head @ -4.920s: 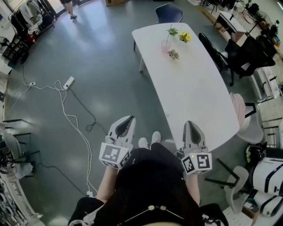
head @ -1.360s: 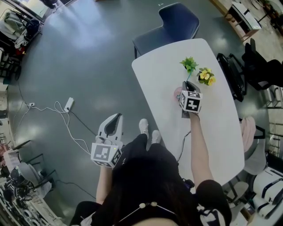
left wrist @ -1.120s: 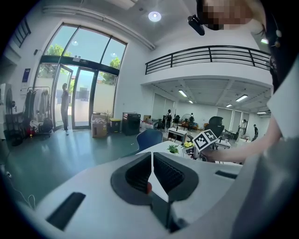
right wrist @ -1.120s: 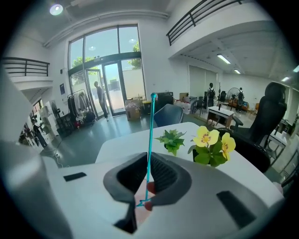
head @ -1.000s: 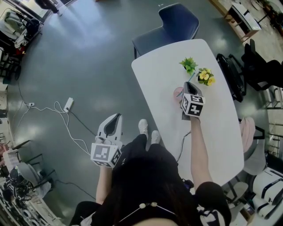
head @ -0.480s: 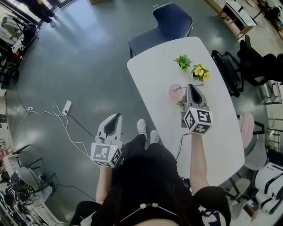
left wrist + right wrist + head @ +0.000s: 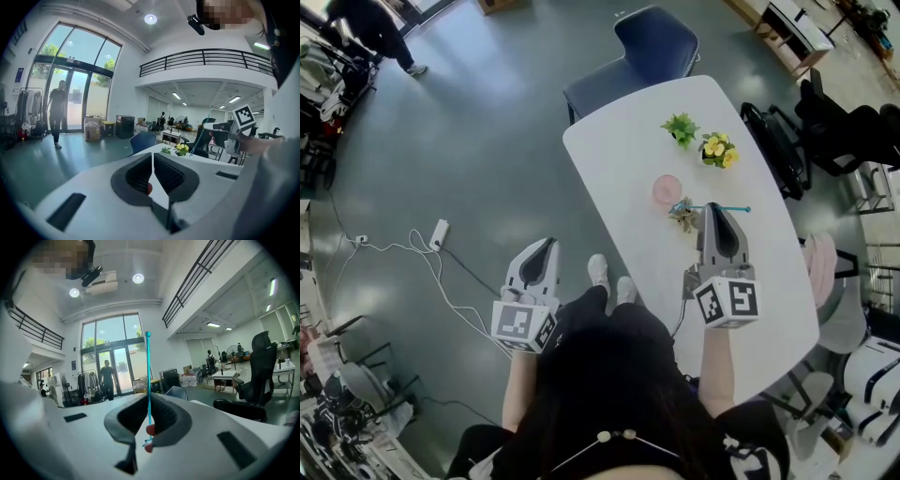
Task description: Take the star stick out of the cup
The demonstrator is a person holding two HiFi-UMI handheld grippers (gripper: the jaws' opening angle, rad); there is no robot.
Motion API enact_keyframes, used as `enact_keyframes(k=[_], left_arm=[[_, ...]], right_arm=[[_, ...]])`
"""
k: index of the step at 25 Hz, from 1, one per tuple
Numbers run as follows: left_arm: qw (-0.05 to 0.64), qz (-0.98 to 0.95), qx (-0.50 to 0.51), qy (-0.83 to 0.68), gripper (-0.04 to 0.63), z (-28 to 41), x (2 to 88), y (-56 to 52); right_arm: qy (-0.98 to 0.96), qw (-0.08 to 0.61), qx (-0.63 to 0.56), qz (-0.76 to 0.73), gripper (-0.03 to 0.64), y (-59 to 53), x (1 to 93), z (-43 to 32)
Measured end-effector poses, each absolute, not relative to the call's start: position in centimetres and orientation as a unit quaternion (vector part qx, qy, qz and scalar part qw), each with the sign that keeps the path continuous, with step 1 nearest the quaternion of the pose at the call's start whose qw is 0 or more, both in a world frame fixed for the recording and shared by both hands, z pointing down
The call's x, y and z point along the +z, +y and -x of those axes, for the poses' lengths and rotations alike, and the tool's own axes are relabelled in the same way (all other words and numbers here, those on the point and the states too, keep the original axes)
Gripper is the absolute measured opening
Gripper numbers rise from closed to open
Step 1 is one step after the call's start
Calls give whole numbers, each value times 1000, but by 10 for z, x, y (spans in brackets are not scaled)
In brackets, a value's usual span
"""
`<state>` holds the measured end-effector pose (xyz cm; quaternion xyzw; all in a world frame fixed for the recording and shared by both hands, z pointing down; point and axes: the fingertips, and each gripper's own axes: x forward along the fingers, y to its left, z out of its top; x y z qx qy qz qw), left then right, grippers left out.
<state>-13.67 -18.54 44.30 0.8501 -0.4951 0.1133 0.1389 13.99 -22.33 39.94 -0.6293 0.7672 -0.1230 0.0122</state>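
Note:
The star stick [image 7: 727, 208] is a thin teal rod. It lies crosswise at the tips of my right gripper [image 7: 713, 210], which is shut on it above the white table [image 7: 619, 150]. In the right gripper view the stick [image 7: 148, 376] stands upright between the pressed pads of that gripper [image 7: 149, 417], with a small knob on top. The pink cup [image 7: 667, 189] stands on the table just left of and beyond the gripper, apart from the stick. My left gripper [image 7: 545, 249] hangs shut and holding nothing over the floor, left of the table; its jaws [image 7: 153, 174] meet at the tips.
A small greyish plant piece [image 7: 682, 217] lies beside the right gripper's tip. A green plant [image 7: 680, 127] and yellow flowers [image 7: 716, 150] stand at the table's far end. A blue chair [image 7: 652, 47] is behind the table and black chairs [image 7: 825, 122] are on the right. Cables [image 7: 441, 234] lie on the floor.
My right gripper has pulled back from the pink cup toward me, bringing the teal stick out of the cup with it. The left gripper has stayed where it was.

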Motion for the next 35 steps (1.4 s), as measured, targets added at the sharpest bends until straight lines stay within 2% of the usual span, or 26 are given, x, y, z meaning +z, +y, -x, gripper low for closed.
enact_keyframes(k=[12, 35], left_arm=[[138, -856, 108, -487, 17, 139, 442, -192], [139, -860, 103, -480, 18, 133, 441, -195]], right_arm=[[771, 70, -108, 624, 18, -191, 347, -129], [755, 66, -111, 643, 18, -184, 342, -138]])
